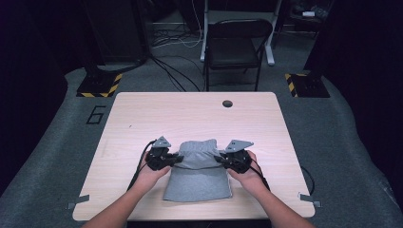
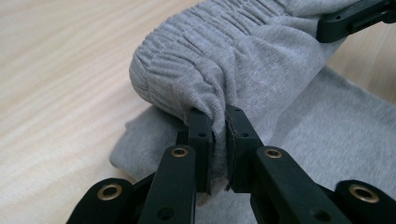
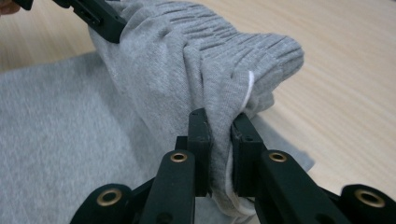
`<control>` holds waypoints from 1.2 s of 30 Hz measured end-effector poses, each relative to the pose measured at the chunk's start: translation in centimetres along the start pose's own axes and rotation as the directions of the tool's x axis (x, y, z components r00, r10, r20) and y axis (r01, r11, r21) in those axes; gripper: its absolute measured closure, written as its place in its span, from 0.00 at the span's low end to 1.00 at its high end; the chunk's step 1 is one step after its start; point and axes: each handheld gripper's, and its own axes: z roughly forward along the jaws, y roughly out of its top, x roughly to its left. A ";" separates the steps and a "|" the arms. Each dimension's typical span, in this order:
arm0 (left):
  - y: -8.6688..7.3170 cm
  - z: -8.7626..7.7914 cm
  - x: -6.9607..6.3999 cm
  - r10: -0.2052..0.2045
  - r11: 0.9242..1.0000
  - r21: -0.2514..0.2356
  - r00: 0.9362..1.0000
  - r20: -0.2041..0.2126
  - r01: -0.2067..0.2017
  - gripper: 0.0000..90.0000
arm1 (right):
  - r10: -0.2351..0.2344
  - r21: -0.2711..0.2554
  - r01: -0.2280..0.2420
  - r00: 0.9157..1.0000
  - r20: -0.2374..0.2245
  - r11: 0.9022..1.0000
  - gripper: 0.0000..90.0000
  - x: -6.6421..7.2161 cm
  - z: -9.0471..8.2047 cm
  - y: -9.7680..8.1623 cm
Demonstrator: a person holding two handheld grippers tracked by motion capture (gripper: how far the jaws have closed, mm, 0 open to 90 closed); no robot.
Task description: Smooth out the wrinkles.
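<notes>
Your left tool (image 1: 177, 158) and right tool (image 1: 218, 159) each clamp the grey garment's (image 1: 197, 183) elastic waistband (lifted, bunched) between them over the desk (image 1: 190, 114).

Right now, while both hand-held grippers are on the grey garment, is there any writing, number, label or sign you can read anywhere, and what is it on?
"6": a large dark numeral on the grey carpet floor, left of the light wooden table.
Yellow-and-black hazard stripes, no words, on the two black floor plates beyond the table.
The grey knit garment with an elastic waistband shows no readable label or print.
</notes>
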 end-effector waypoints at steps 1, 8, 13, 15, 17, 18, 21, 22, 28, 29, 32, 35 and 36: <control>-0.2 0.1 -0.1 -0.006 1.000 0.007 1.000 0.001 0.006 0.91 | 0.000 0.000 0.000 1.000 -0.002 1.000 0.89 0.1 0.1 -0.2; -1.2 0.8 -0.2 -0.010 0.999 0.047 1.000 0.014 0.009 0.90 | 0.049 0.015 -0.049 0.999 -0.023 0.999 0.84 0.6 0.5 -1.5; -1.9 1.3 -0.1 -0.018 0.996 0.089 0.999 0.036 0.015 0.89 | 0.070 0.039 -0.068 0.997 -0.036 0.997 0.84 0.8 0.8 -2.4; -2.2 1.4 -0.1 -0.024 0.996 0.092 0.999 0.044 0.020 0.89 | 0.078 0.041 -0.076 0.996 -0.037 0.996 0.84 0.9 1.0 -2.9; -2.4 1.4 0.0 -0.036 0.996 0.084 0.998 0.046 0.032 0.89 | 0.086 0.039 -0.085 0.995 -0.039 0.996 0.85 0.9 1.1 -3.2; -2.4 1.4 0.0 -0.036 0.996 0.084 0.998 0.053 0.031 0.89 | 0.089 0.037 -0.088 0.995 -0.047 0.995 0.85 0.8 1.1 -3.3; -2.5 1.4 0.1 -0.048 0.996 0.075 0.997 0.053 0.044 0.89 | 0.101 0.027 -0.100 0.994 -0.046 0.995 0.85 0.8 1.2 -3.7; -2.5 1.4 0.0 -0.052 0.996 0.074 0.997 0.052 0.048 0.89 | 0.108 0.025 -0.107 0.993 -0.053 0.994 0.84 0.7 1.2 -3.8; -1.9 1.1 -0.2 -0.071 0.995 0.073 0.995 0.064 0.067 0.75 | 0.172 0.021 -0.171 0.982 -0.072 0.985 0.70 0.9 1.1 -3.4; -1.8 0.9 -0.3 -0.074 0.995 0.074 0.995 0.067 0.069 0.71 | 0.151 0.019 -0.150 0.986 -0.073 0.988 0.66 0.8 1.0 -3.3; -1.6 0.6 -0.5 -0.063 0.996 0.064 0.996 0.069 0.059 0.62 | 0.159 0.028 -0.157 0.984 -0.078 0.987 0.60 1.0 0.8 -3.0; -1.4 0.2 -0.7 -0.038 0.998 0.053 0.998 0.054 0.035 0.58 | 0.165 0.022 -0.164 0.983 -0.078 0.986 0.56 1.1 0.5 -2.9; -1.3 0.0 -0.7 -0.037 0.998 0.052 0.998 0.055 0.034 0.56 | 0.160 0.021 -0.159 0.984 -0.077 0.987 0.55 1.0 0.4 -2.9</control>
